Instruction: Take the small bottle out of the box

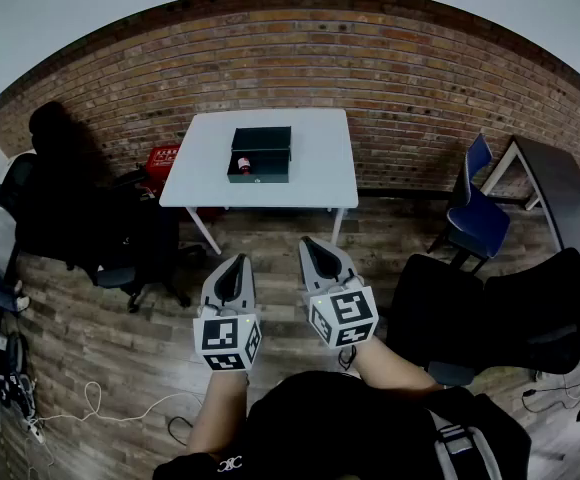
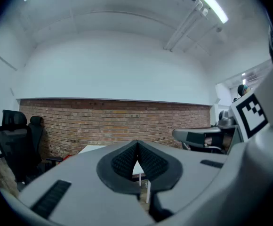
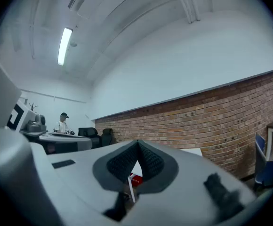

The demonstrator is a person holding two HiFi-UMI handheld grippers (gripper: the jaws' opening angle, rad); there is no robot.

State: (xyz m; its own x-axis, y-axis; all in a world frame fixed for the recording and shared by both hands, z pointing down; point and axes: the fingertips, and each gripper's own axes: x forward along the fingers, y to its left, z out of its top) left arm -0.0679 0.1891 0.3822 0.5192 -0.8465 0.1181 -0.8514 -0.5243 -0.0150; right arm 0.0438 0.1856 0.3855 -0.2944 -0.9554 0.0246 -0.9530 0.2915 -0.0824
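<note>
Distance is the first hazard: the open dark box (image 1: 260,176) sits on the white counter (image 1: 320,173) against the brick wall, well apart from both claws, which hang low over the wooden floor. The left claw (image 2: 137,155) is clenched on nothing, pads pressed together, and the right claw (image 3: 137,155) is the same, so either one must spread before it goes in or it will just knock the box. The small bottle (image 1: 244,164) lies inside the box toward its left end. A clumsy entry could catch the raised lid or drag the box across the counter, and too light a pinch could let the bottle slip and roll. The black office chair (image 1: 120,243) and the blue chair (image 1: 475,218) flank the way in and could snag an elbow. The bottle is hard to read here, showing only as a reddish-and-pale speck, so I cannot tell whether it stands or lies. Neither claw's own view shows the box. The red patch below the right claw's pads is something far behind them, not a thing it holds.
</note>
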